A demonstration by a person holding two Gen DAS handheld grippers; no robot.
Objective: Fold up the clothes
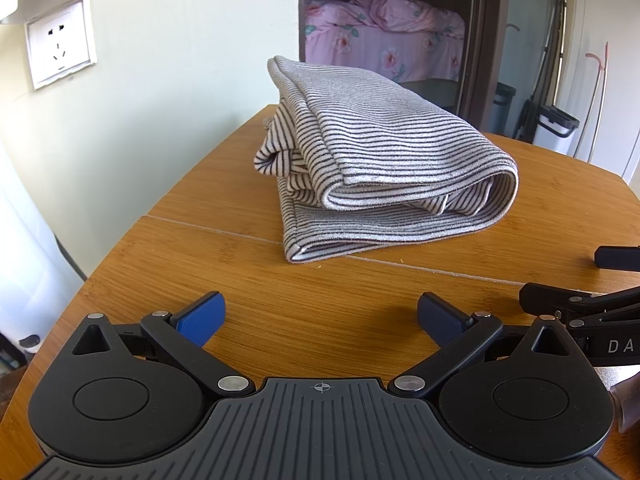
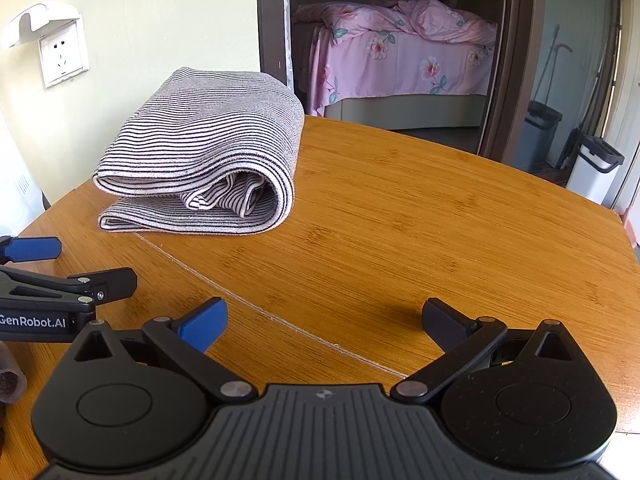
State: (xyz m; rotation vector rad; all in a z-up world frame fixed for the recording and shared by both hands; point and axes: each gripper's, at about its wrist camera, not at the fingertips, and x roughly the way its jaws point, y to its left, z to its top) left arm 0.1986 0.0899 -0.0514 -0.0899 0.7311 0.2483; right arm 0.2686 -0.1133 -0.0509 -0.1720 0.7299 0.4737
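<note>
A black-and-white striped garment [image 1: 368, 160] lies folded into a thick bundle on the wooden table [image 1: 200, 264], its rolled edge facing me. In the right wrist view the same striped garment [image 2: 208, 156] sits at the far left of the table [image 2: 400, 220]. My left gripper [image 1: 320, 316] hovers open over bare wood, well short of the garment, nothing between its blue pads. My right gripper [image 2: 324, 320] is open too, empty, to the right of the bundle. Each gripper shows at the edge of the other's view: the right gripper [image 1: 580, 280] and the left gripper [image 2: 60, 268].
A cream wall with a white socket [image 1: 60, 48] stands left of the table. Behind is a doorway to a room with a pink floral bed [image 2: 400, 52]. White bins [image 2: 596, 168] and poles stand at the far right. A seam [image 2: 260, 308] crosses the tabletop.
</note>
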